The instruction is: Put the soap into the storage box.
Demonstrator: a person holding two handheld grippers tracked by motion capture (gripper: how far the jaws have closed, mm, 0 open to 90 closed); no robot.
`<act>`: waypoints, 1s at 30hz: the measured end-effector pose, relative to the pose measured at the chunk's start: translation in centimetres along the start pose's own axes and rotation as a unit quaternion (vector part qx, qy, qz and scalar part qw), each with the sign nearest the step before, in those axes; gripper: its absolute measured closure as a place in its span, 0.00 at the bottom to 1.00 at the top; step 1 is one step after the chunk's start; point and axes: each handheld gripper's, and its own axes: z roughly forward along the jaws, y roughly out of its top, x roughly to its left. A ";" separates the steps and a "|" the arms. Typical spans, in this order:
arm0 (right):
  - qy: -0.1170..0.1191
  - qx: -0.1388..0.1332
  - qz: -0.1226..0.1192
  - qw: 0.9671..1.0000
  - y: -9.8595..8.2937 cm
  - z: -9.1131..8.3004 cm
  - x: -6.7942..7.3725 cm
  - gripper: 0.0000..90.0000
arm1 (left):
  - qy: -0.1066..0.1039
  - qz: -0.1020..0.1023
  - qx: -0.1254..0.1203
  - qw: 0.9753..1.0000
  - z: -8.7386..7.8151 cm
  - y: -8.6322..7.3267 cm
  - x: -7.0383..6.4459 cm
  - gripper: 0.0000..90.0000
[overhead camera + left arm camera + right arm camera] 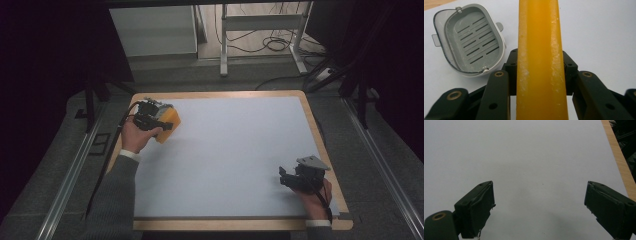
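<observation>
A yellow-orange soap bar is held off the pale mat at the table's far left, with my left gripper shut on it. In the left gripper view the soap bar stands on edge between the black jaws of the left gripper. A grey soap dish with a slotted insert lies empty on the mat just beyond, to the left of the bar. My right gripper rests near the front right corner. Its jaws are wide apart over bare mat, so the right gripper is open.
A pale blue-white mat covers a wooden board whose rim shows at the sides. Metal rails run along both sides of the table. A table frame and cables stand on the floor beyond.
</observation>
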 end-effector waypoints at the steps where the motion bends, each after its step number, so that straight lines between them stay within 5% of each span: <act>1: 0.000 0.000 -0.001 1.000 0.0 0.0 0.0 0.10 | 0.000 -0.001 -0.001 1.000 0.1 0.0 0.1 0.68; 11: -0.001 0.002 -0.001 1.000 0.0 0.0 0.0 0.10 | 0.015 -0.014 -0.019 1.000 0.1 0.5 0.8 0.68; 30: -0.001 0.004 0.003 1.000 0.0 0.1 -0.2 0.10 | 0.021 -0.041 -0.018 0.999 1.0 2.0 3.2 0.68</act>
